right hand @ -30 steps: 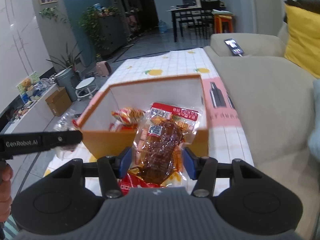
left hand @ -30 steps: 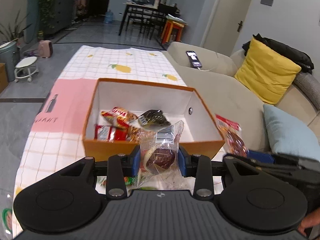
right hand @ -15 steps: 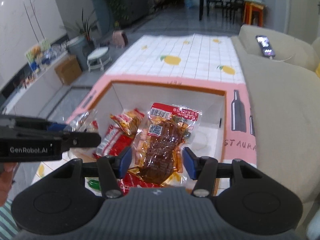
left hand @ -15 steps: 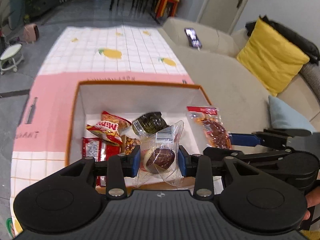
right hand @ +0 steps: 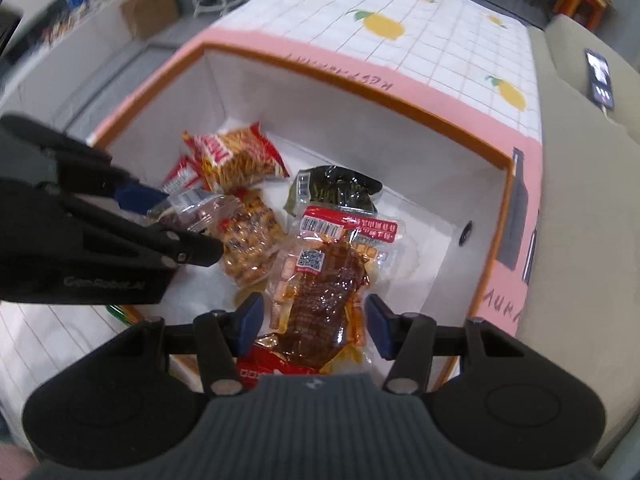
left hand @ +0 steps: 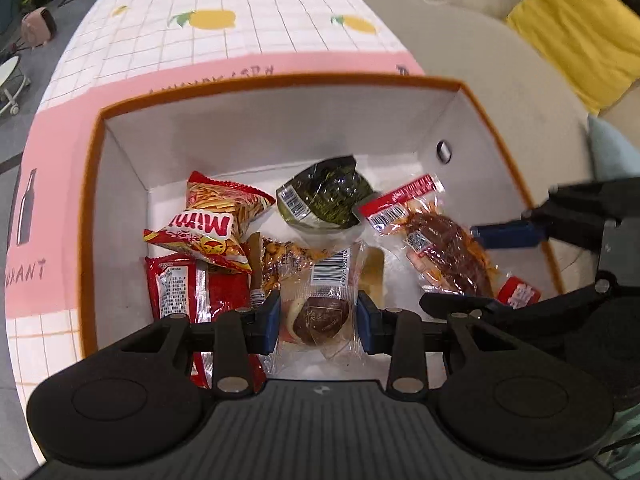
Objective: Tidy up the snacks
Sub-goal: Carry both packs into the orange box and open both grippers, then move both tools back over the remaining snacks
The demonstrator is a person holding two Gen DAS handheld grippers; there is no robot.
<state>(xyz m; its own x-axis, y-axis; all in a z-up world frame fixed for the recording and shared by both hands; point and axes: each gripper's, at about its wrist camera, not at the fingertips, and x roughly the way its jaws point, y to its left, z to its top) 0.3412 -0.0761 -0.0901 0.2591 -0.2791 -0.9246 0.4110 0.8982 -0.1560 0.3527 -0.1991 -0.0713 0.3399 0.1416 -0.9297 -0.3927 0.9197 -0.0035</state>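
An orange box with white inside [left hand: 260,128] [right hand: 360,92] sits on the table and holds several snack packs. My left gripper [left hand: 318,322] is shut on a clear-wrapped chocolate pastry [left hand: 320,316] and holds it low inside the box's near side. My right gripper [right hand: 316,322] is shut on a clear pack of brown braised meat with a red label [right hand: 324,288] [left hand: 444,256], inside the box's right part. In the box lie a red fries bag [left hand: 216,220] [right hand: 240,158], a dark green pack [left hand: 324,196] [right hand: 336,190], a red sachet [left hand: 188,288] and a peanut pack [right hand: 248,252].
The box stands on a pink and white checked tablecloth with lemon prints [left hand: 208,20] [right hand: 440,28]. A beige sofa [left hand: 500,52] runs along the right, with a yellow cushion [left hand: 580,28] and a phone [right hand: 600,78] on it.
Both grippers have moved forward and down from over the box's near edge into the box, each still holding its pack. The view now looks steeply down into the box.
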